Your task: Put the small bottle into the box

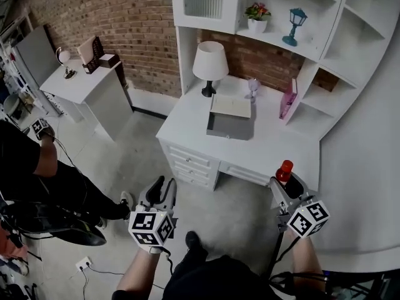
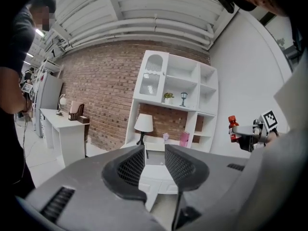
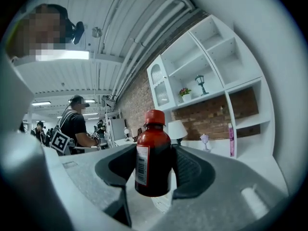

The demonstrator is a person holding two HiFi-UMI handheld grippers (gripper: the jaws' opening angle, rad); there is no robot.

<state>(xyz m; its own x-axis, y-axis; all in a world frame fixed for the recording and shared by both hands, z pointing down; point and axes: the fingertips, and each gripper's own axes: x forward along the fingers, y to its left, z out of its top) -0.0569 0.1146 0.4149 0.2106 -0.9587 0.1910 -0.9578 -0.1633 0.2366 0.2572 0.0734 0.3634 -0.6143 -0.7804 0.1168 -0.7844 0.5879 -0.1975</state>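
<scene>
The right claw [image 1: 282, 185] grips the small bottle [image 1: 285, 169], well apart from the box [image 1: 229, 132] on the far worktop [image 1: 275, 150]. The left claw [image 1: 160, 191] is open and empty. A loose grip could drop the bottle.

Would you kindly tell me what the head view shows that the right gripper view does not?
Head view only: the grey box lying open on the white desk, and the left claw. Right gripper view only: the barcode label on the small bottle, and the pads pressing its sides. Both: the small bottle held in the right claw, the table lamp and the shelves.
</scene>
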